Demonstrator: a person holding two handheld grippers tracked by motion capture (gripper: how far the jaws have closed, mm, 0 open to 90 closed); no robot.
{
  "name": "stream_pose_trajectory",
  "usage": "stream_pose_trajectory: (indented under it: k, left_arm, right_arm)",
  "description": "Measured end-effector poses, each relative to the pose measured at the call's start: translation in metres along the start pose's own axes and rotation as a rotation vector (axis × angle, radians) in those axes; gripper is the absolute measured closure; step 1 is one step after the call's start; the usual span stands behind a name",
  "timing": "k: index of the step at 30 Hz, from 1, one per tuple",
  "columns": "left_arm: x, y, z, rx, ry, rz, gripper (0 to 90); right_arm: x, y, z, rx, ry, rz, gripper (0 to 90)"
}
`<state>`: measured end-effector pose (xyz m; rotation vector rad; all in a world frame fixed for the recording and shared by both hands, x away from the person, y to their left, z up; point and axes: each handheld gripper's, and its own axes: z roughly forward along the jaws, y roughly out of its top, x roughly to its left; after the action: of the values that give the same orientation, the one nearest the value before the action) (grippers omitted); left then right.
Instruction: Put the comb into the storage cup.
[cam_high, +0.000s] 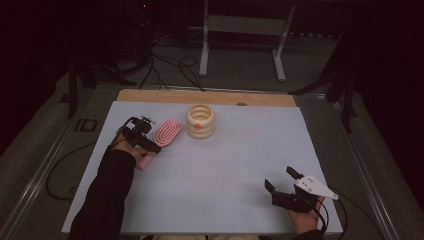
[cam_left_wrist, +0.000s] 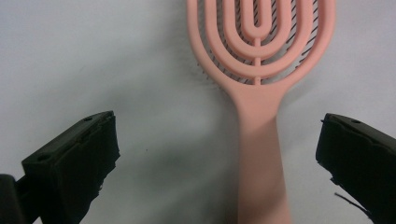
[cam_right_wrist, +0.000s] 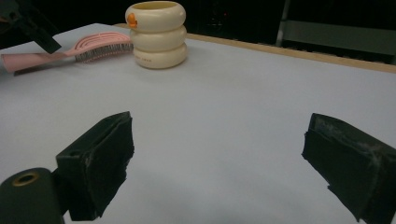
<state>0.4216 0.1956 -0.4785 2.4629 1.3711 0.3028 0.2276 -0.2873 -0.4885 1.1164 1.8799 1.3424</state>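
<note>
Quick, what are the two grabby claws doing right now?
Left gripper: open, jaws either side of the pink hairbrush handle, not gripping.
Right gripper: open, holding nothing.

High view: fixed above the near table edge, facing forward and down over the whole table (cam_high: 210, 190).
Left gripper view: close above the table, looking down along its jaws at the pink hairbrush (cam_left_wrist: 259, 93).
Right gripper view: low, facing across the table.
Shared: hairbrush; cream ringed container (cam_right_wrist: 156, 35).
</note>
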Motion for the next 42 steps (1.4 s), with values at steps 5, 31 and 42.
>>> stream_pose_trajectory:
  k: [5, 31, 42]
  left_arm:
    - [-0.001, 0.001, 0.006, 0.016, 0.001, -0.003, 0.0]
    - [-0.007, 0.014, 0.019, 0.095, -0.053, -0.022, 7.9]
    - [-0.008, 0.017, 0.022, 0.116, -0.079, -0.034, 37.0]
  right_arm:
    - [0.0, 0.0, 0.0, 0.001, 0.0, 0.0, 8.3]
    - [-0.001, 0.0, 0.001, 0.003, 0.003, 0.0, 8.3]
    - [-0.001, -0.001, 0.001, 0.007, 0.002, 0.0, 8.3]
